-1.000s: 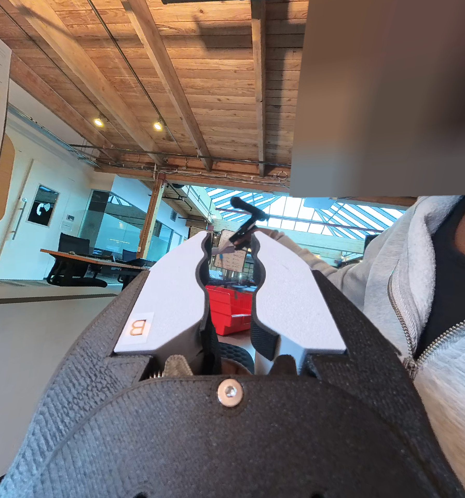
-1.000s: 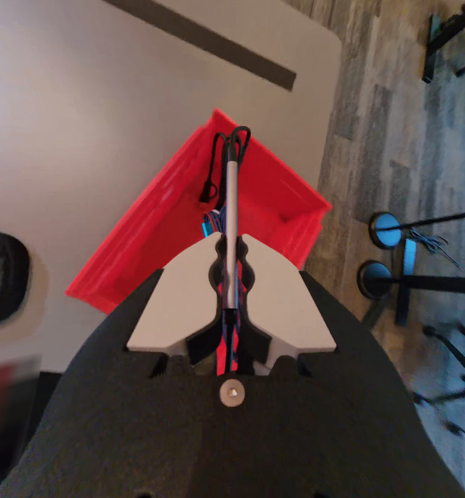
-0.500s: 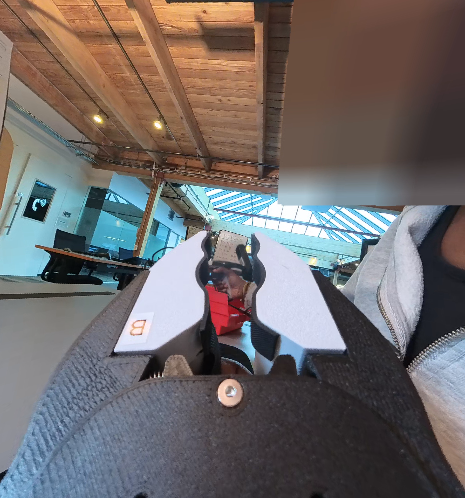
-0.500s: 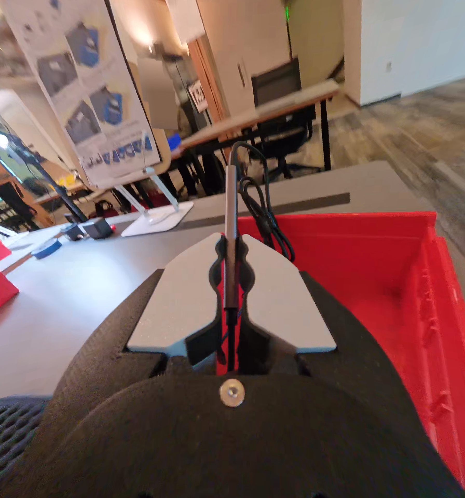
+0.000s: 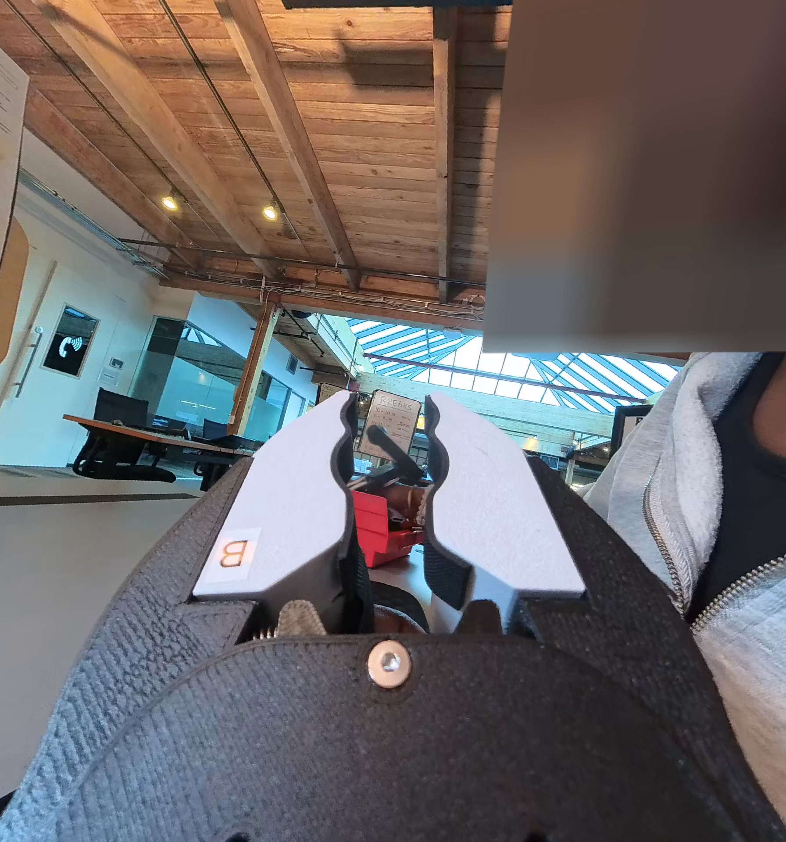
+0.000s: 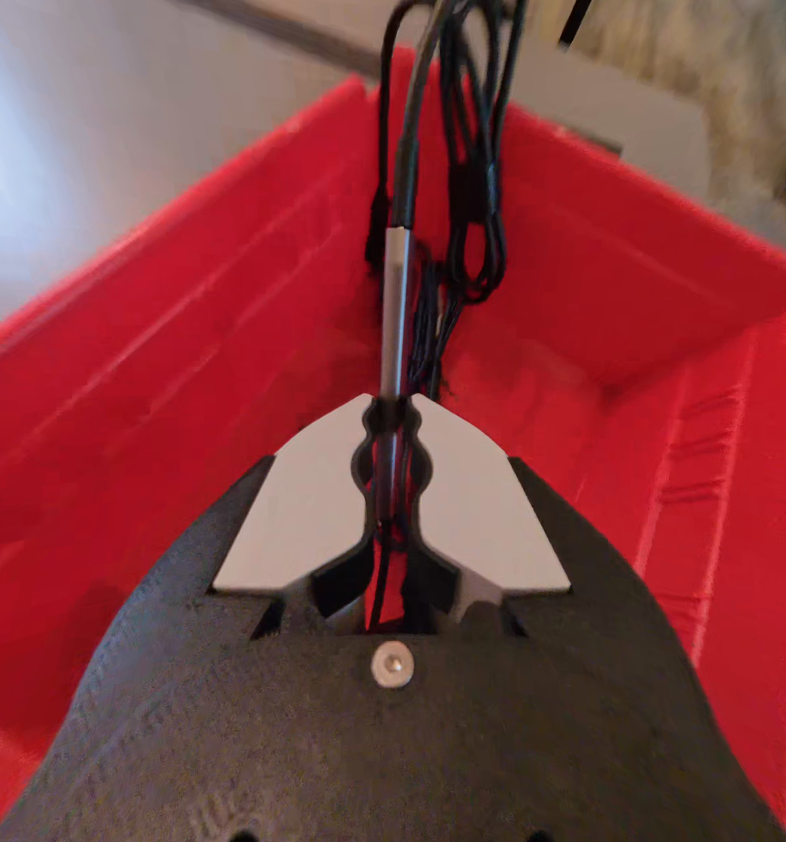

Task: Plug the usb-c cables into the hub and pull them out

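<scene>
Between right hand-held gripper [image 6: 392, 401] fingers, hub [image 6: 396, 310] (edge-on)

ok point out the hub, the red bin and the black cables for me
hub [image 6: 398, 319]: right wrist view, middle of its thin silver edge, ahead of the jaws
red bin [image 6: 200, 319]: right wrist view, left inner wall
black cables [image 6: 473, 136]: right wrist view, the hanging looped bundle

An open-plan office: desks [image 5: 122, 430] with black chairs [image 5: 120, 410], glass-walled rooms [image 5: 190, 378], timber ceiling [image 5: 291, 136]
</scene>
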Demonstrator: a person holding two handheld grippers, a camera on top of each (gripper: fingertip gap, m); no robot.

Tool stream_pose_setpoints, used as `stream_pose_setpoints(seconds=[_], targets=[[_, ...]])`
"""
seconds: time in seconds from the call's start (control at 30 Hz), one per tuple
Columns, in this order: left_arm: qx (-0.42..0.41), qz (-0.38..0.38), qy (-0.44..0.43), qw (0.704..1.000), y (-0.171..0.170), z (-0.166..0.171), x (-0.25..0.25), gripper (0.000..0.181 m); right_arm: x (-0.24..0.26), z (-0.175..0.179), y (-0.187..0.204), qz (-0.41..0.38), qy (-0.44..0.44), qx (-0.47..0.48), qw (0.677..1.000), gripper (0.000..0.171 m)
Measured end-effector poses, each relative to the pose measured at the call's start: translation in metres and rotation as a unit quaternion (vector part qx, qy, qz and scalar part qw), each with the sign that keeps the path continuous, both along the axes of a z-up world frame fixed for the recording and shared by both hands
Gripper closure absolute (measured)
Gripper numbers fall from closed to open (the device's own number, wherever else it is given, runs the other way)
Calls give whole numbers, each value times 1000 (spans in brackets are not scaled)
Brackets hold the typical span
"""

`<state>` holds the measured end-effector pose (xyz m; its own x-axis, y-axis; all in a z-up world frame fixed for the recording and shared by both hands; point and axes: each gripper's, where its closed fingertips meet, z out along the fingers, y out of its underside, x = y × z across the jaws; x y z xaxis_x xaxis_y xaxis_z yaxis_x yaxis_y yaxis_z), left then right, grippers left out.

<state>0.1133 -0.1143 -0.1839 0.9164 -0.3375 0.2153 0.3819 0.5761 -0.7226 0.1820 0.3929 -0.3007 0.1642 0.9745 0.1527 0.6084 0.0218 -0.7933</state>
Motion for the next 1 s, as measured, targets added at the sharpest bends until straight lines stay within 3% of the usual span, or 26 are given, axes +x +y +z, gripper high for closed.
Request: stream_pose_setpoints(seconds=[0.27, 0.4, 0.47, 0.57, 0.67, 0.77, 0.93, 1.0], targets=[[-1, 2, 1, 1000, 0, 0, 0, 153, 5, -28, -16, 44, -180, -9, 983, 153], [-1, 2, 2, 1000, 0, 0, 0, 153, 7, -29, -18, 45, -263, 0, 964, 134], [-1, 2, 2, 1000, 0, 0, 0, 153, 4, -20, -27, 46, -260, -39, 964, 124], [0, 1, 1, 1000, 0, 0, 0, 153, -14, 19, -38, 46, -175, -70, 981, 107], [0, 1, 1, 1000, 0, 0, 0, 153, -25, 65, -36, 16, -84, -77, 993, 126], [0, 2, 2, 1000, 0, 0, 0, 153, -23, 84, -33, 1, -77, -74, 994, 147], [-1, 2, 2, 1000, 0, -1, 0, 153, -20, 53, -25, -7, -179, -53, 982, 146], [-1, 3, 1, 1000, -1, -1, 0, 153, -27, 39, -21, -11, -195, -52, 979, 155]])
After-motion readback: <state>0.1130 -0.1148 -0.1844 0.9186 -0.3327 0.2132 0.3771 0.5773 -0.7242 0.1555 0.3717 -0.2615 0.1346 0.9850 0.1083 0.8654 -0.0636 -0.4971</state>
